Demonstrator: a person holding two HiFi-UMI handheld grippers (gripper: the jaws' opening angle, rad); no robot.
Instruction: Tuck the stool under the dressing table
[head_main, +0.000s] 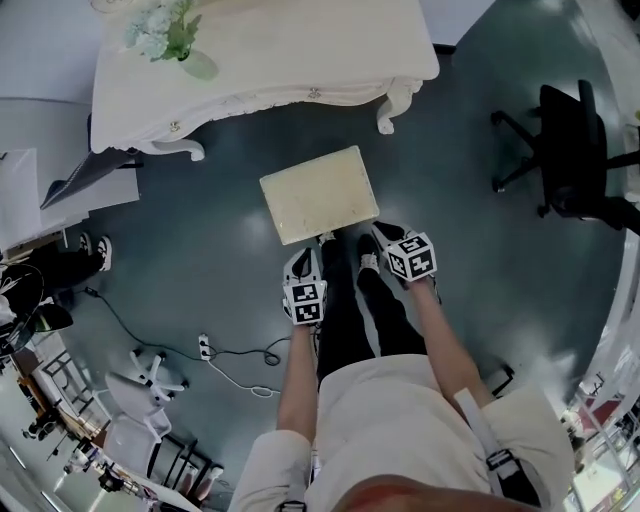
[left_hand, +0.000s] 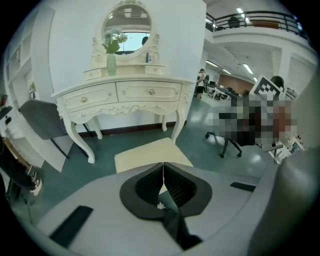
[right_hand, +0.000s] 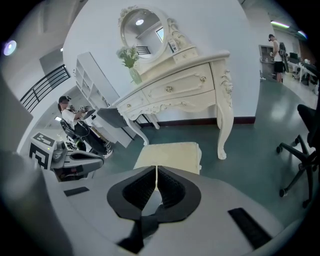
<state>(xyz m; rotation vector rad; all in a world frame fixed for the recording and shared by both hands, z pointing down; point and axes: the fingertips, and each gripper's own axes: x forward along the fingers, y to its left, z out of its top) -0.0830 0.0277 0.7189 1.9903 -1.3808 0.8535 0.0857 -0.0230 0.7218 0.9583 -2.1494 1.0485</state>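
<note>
We judge the task barely begun; the cream-cushioned stool (head_main: 320, 195) stands out on the teal floor (head_main: 200, 240), wholly in front of the white dressing table (head_main: 260, 60) and apart from it, turned a little askew to the table's front edge; no part of the seat lies beneath the tabletop. The left gripper (head_main: 303, 262) and the right gripper (head_main: 380, 237) are both held low at the stool's near edge, one toward each near corner; whether either tip touches the cushion we cannot tell. In each gripper view the jaws meet in a thin seam with nothing between them, so both are clenched and empty, the stool showing just beyond them. What is left, as we read it, is the whole move: pressing the seat forward between the table's curved front legs (head_main: 392, 110), and straightening it on the way so it clears them.
</note>
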